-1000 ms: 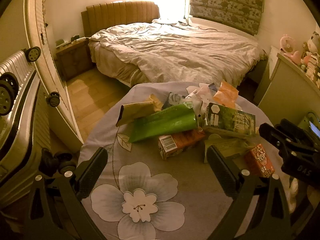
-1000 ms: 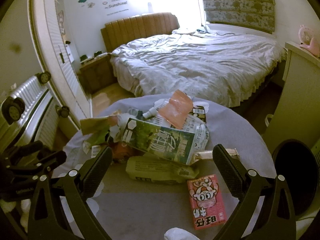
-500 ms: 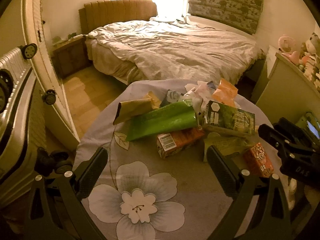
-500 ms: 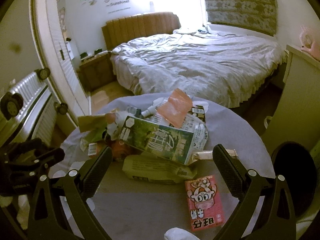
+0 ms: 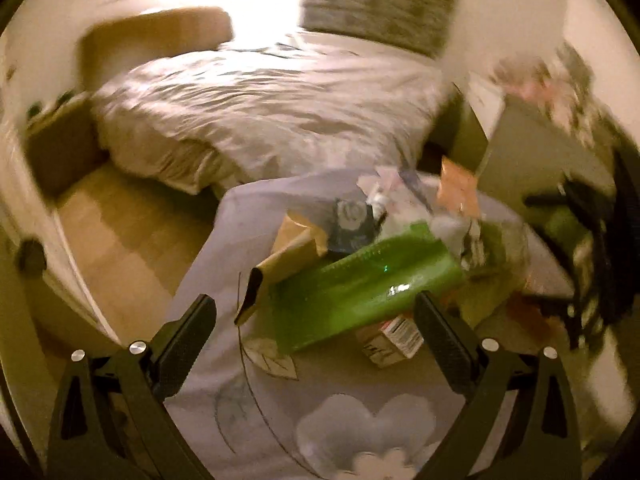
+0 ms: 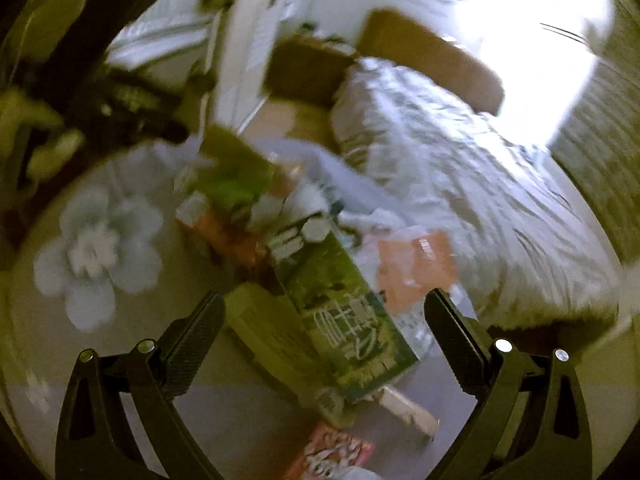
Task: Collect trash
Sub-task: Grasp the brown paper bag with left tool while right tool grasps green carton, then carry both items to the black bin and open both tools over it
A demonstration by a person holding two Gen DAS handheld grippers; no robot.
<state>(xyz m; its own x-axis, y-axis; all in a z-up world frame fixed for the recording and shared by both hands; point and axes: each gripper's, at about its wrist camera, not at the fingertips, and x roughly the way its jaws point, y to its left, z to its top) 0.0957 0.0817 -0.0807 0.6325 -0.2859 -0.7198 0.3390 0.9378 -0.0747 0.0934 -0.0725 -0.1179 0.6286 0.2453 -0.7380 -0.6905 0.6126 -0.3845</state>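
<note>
— Left gripper is gaping empty over the green packet; why?
— It's lining up a grab. Right gripper, also spread, is straddling the green carton on the surface — trash heaped together.

Both wrist views look down, close, sharing the table litter.
</note>
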